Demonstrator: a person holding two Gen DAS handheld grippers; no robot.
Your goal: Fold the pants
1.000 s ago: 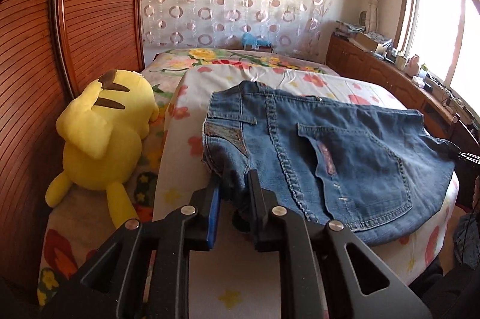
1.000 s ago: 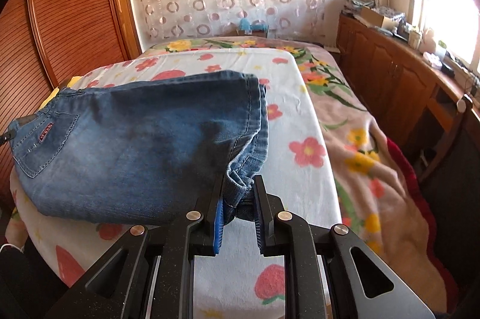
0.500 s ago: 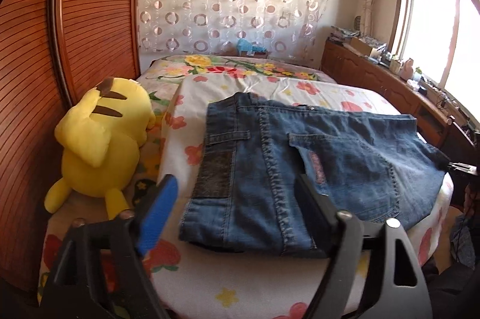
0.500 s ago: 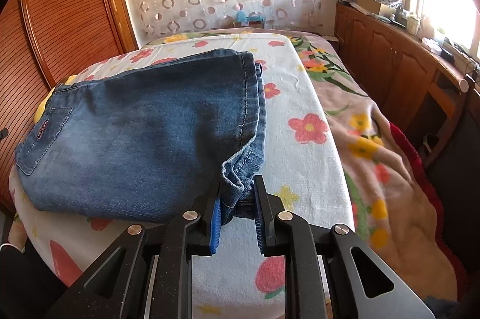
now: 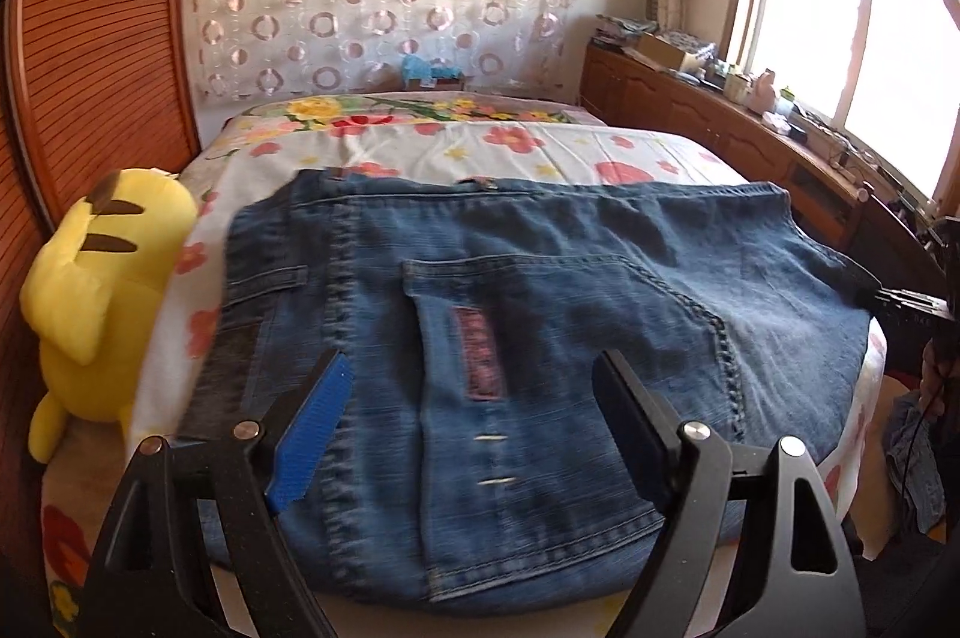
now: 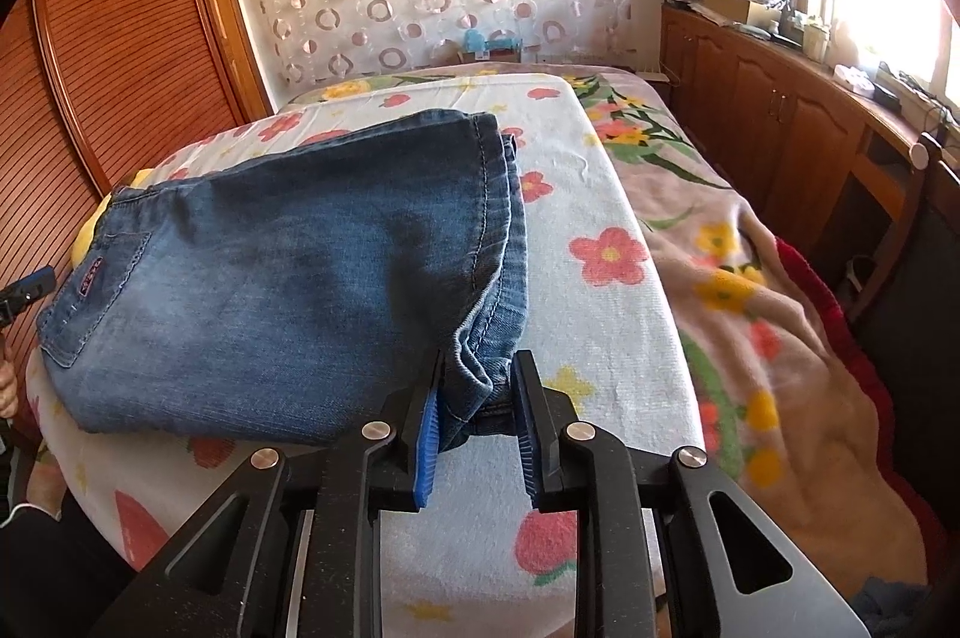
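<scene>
Folded blue jeans [image 5: 540, 338] lie flat on a flower-print sheet [image 6: 600, 290] covering the bed, back pocket up. Left gripper [image 5: 474, 422]: jaws spread wide above the waist end, pressing on no cloth, having just been opening. Right gripper [image 6: 477, 422]: jaws narrowly parted and just opening, the hem corner still bunched between the blue pads [image 6: 427, 452], contact uncertain. A yellow plush toy [image 5: 102, 302] sits beside the jeans, against the wooden wardrobe [image 5: 90, 68].

pants [image 5: 540, 314]: faded denim | plush toy [image 5: 102, 302]: soft, probably fleece | wardrobe [image 6: 126, 56]: ribbed wood
</scene>
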